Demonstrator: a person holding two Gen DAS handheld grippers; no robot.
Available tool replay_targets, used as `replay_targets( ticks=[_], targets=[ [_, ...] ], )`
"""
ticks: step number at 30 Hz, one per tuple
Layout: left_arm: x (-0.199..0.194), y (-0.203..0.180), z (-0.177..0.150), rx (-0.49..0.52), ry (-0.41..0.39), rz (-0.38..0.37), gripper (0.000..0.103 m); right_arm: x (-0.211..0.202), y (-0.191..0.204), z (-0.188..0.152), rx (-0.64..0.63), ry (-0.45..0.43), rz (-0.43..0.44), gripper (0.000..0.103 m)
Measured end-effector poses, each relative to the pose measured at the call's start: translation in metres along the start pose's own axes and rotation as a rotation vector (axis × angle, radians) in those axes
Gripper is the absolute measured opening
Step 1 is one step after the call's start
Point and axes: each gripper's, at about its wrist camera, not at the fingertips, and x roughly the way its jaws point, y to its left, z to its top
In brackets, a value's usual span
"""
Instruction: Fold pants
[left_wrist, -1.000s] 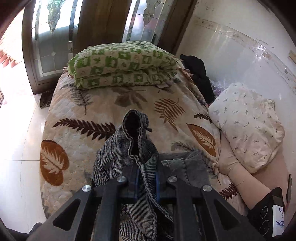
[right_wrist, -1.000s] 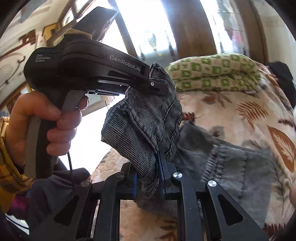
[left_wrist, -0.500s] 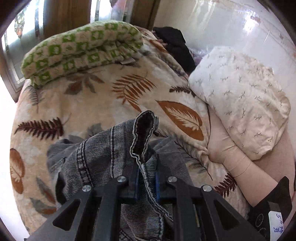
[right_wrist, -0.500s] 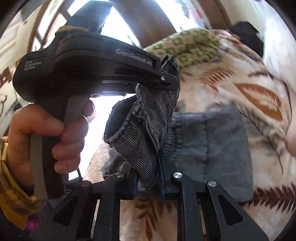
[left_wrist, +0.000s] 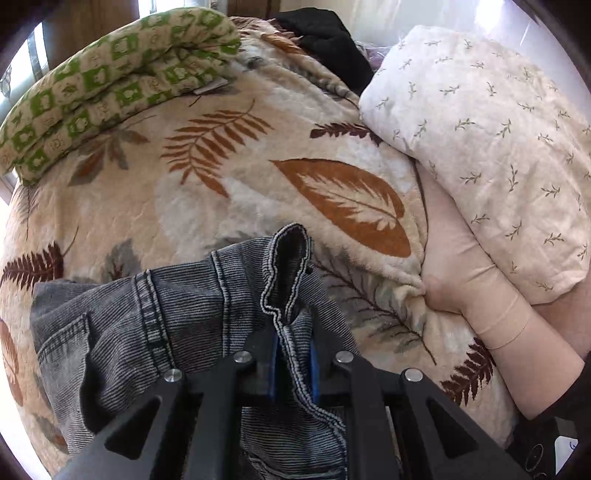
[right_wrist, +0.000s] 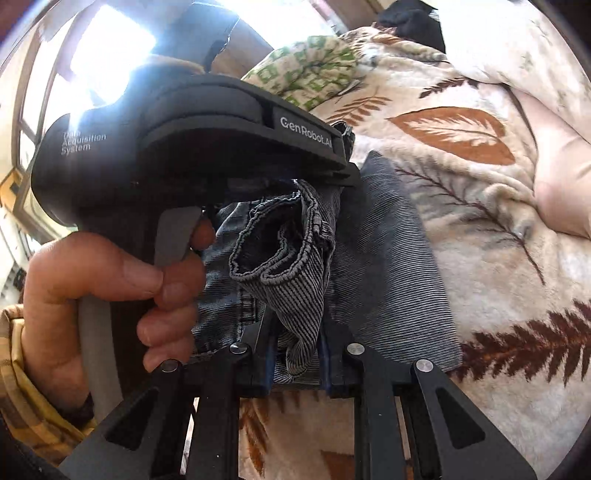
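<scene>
Dark grey corduroy pants (left_wrist: 177, 306) lie on a bed with a leaf-print blanket (left_wrist: 229, 177). My left gripper (left_wrist: 293, 354) is shut on a bunched edge of the pants, low over the blanket. In the right wrist view my right gripper (right_wrist: 297, 350) is shut on another bunched edge of the same pants (right_wrist: 384, 266), with a flat part of them spread on the blanket beyond. The left gripper's black handle (right_wrist: 207, 147) and the hand holding it fill the left of that view, close beside the right gripper.
A folded green-checked blanket (left_wrist: 110, 81) lies at the far end of the bed. A white sprigged pillow (left_wrist: 480, 140) is at the right, with dark clothing (left_wrist: 328, 40) behind it. A bare arm (left_wrist: 491, 314) rests on the bed at the right.
Both grippers have carried the held pants edges forward and down toward the blanket. The pants lie flatter and more spread than a second ago.
</scene>
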Motion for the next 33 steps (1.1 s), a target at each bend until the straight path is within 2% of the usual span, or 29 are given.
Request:
replay_targets(
  ticks=[3,6,7,9,14,17,20,22,24,25,26,27,28,29,31,33],
  targets=[
    [0.016,-0.005,0.002,0.008,0.034,0.002,0.02,0.0,-0.008,-0.006,0.023,0.017,-0.024,0.018],
    [0.025,-0.011,0.001,0.014,0.049,-0.032,0.039,0.008,-0.023,-0.011,0.084,0.043,-0.058,0.026],
    [0.022,-0.013,0.001,0.015,0.045,-0.06,0.051,0.009,-0.029,-0.013,0.108,0.046,-0.056,0.026],
    [0.009,-0.015,0.001,0.016,0.029,-0.113,0.063,0.007,-0.034,-0.012,0.142,0.047,-0.036,0.029],
    [-0.044,0.0,-0.005,0.02,-0.061,-0.113,0.071,-0.009,-0.025,-0.011,0.134,0.021,-0.079,0.053],
    [-0.074,0.027,-0.024,-0.027,-0.119,-0.093,0.075,-0.028,-0.02,-0.01,0.119,-0.008,-0.134,0.056],
    [-0.091,0.066,-0.053,-0.098,-0.166,-0.013,0.075,-0.053,-0.016,-0.005,0.073,-0.075,-0.178,0.062],
    [-0.096,0.093,-0.075,-0.157,-0.185,0.049,0.074,-0.059,-0.01,0.003,0.022,-0.101,-0.175,0.063],
    [-0.093,0.113,-0.093,-0.213,-0.177,0.05,0.073,-0.048,-0.007,0.012,-0.013,-0.077,-0.14,0.061],
    [-0.088,0.118,-0.1,-0.23,-0.162,0.048,0.067,-0.037,-0.007,0.015,-0.025,-0.046,-0.123,0.056],
    [-0.081,0.12,-0.105,-0.23,-0.137,0.047,0.064,-0.026,-0.006,0.015,-0.039,-0.005,-0.11,0.044],
    [-0.076,0.119,-0.108,-0.218,-0.12,0.048,0.06,-0.015,-0.007,0.015,-0.054,0.039,-0.123,0.037],
    [-0.07,0.115,-0.11,-0.199,-0.104,0.055,0.059,-0.007,-0.006,0.015,-0.067,0.059,-0.142,0.02],
    [-0.067,0.11,-0.111,-0.171,-0.102,0.086,0.059,-0.003,-0.006,0.015,-0.071,0.065,-0.133,0.014],
    [-0.069,0.1,-0.113,-0.123,-0.118,0.115,0.057,-0.014,0.0,0.014,-0.095,0.035,-0.137,0.012],
    [-0.076,0.097,-0.113,-0.108,-0.126,0.109,0.057,-0.031,0.009,0.014,-0.168,-0.02,-0.193,0.012]
  ],
)
